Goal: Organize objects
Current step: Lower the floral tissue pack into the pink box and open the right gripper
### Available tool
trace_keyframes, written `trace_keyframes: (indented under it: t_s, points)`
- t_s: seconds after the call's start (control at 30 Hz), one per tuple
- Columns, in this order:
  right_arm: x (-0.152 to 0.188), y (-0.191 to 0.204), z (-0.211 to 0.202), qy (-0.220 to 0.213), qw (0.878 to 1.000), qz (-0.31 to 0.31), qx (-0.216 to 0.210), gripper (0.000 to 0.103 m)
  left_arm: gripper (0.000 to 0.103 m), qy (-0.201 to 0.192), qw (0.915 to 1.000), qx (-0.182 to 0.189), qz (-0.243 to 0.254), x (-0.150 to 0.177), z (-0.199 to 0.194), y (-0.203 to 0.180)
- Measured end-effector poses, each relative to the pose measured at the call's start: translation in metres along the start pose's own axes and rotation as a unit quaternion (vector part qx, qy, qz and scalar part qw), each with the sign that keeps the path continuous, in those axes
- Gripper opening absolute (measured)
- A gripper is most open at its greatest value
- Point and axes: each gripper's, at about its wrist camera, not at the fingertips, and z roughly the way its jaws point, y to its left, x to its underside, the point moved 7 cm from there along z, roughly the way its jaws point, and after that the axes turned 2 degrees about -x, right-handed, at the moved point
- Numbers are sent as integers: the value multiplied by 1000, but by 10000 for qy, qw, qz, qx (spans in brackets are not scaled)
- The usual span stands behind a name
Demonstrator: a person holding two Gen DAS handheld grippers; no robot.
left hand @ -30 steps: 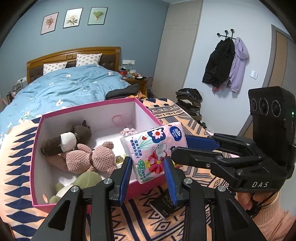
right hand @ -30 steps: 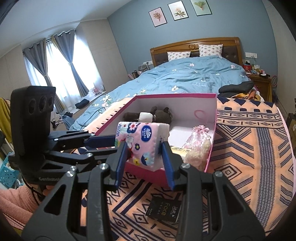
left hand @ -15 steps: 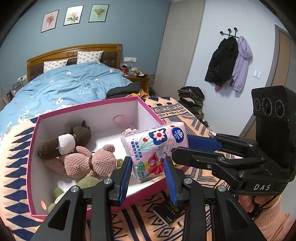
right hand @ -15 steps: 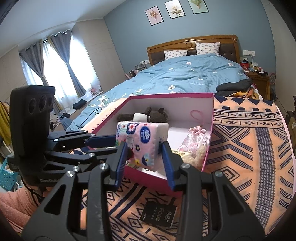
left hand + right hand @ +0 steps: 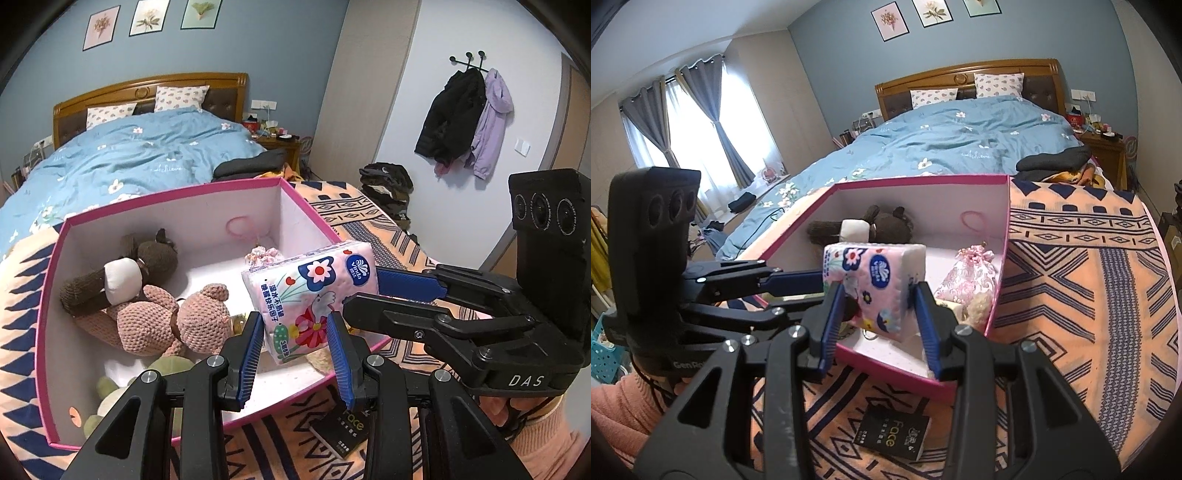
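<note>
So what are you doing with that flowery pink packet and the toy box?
A person holds the flowery tissue pack with both tongs at once, the left tongs and the right tongs, each clamped on it. The pack hangs over the near edge of the pink box, which holds a pink knitted bear and a brown plush.

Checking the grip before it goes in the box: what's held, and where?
The tissue pack, by both hand-held grippers: the left clamps its lower end, the right pinches it from the side.

Window glare, sharp centre — edges bowed, perhaps vignetted
</note>
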Motion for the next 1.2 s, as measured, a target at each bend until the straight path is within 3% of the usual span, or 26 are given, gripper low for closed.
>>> trace_keyframes:
  t_s: [0.5, 0.77, 1.07, 1.2]
  points:
    - [1, -11, 15, 146, 9997, 93, 148, 42, 35, 289, 9993, 108, -197, -1, 25, 12]
    - [-2, -13, 26, 209, 9991, 84, 371, 48, 35, 553, 9975, 164, -413, 2, 46, 22]
    - [0, -14, 27, 190, 9988, 77, 448, 48, 35, 386, 9988, -12, -299, 2, 42, 19]
    - [1, -12, 21, 129, 9991, 88, 390, 48, 42, 207, 9996, -98, -144, 3, 32, 15]
